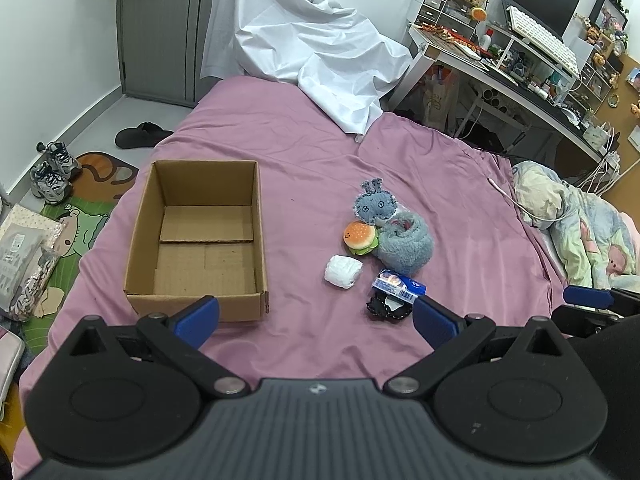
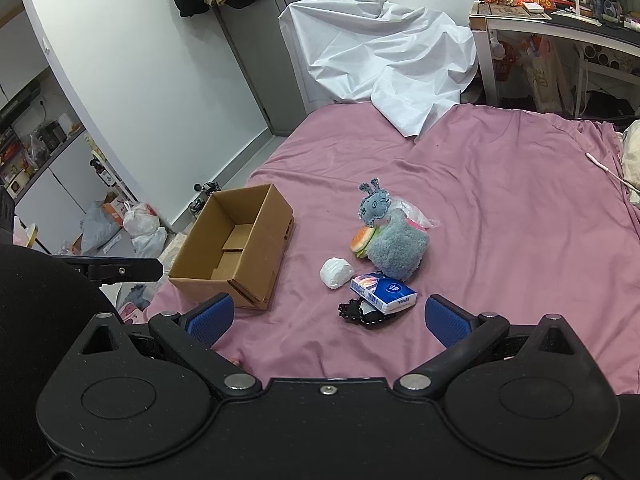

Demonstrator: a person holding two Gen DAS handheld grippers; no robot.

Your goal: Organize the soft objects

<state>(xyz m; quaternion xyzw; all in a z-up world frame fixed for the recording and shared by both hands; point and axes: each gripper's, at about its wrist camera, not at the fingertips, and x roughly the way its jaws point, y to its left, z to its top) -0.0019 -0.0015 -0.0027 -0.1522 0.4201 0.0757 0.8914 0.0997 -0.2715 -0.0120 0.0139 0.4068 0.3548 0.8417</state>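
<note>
With both hand-held grippers, left [image 1: 316, 316] and right [image 2: 326, 316], spread wide and empty, nothing is packed: the toys [image 1: 394, 236] lie on the bed [image 1: 304, 152] beside the box [image 1: 196, 240], so reach for one.

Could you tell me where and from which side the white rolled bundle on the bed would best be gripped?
Grip the white rolled bundle across its rounded middle, coming straight down from above. It lies alone on the pink bedsheet, apart from the burger plush and the tissue pack, so both fingers likely have room. The right tool is open and nearest.
</note>
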